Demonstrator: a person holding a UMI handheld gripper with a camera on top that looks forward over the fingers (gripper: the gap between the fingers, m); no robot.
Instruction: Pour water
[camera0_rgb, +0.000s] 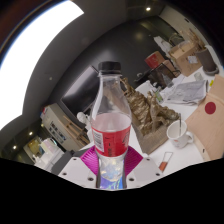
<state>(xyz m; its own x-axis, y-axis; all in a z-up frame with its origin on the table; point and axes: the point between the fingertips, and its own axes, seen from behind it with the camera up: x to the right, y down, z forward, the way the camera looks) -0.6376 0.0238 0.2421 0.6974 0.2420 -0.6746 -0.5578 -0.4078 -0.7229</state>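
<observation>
A clear plastic bottle (110, 125) with a red label and black cap stands upright between the gripper's (112, 172) pink pads, above the cluttered table (205, 125).

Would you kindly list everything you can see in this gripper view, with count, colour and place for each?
Clear plastic bottle with red label and dark cap: one, transparent with red band, upright between the fingers.
Brown crumpled paper bag: one, brown, beside the bottle on the white table.
Small white cup: one, white, beyond the paper bag.
White table: one, white, under the bag and cup.
Cardboard boxes: several, tan, far behind the table; exact count unclear.
Clutter of small items: unclear count, pale, on the bottle's other side.
Gripper: one, magenta pads at the bottle's base; whether both fingers press on it cannot be seen.
</observation>
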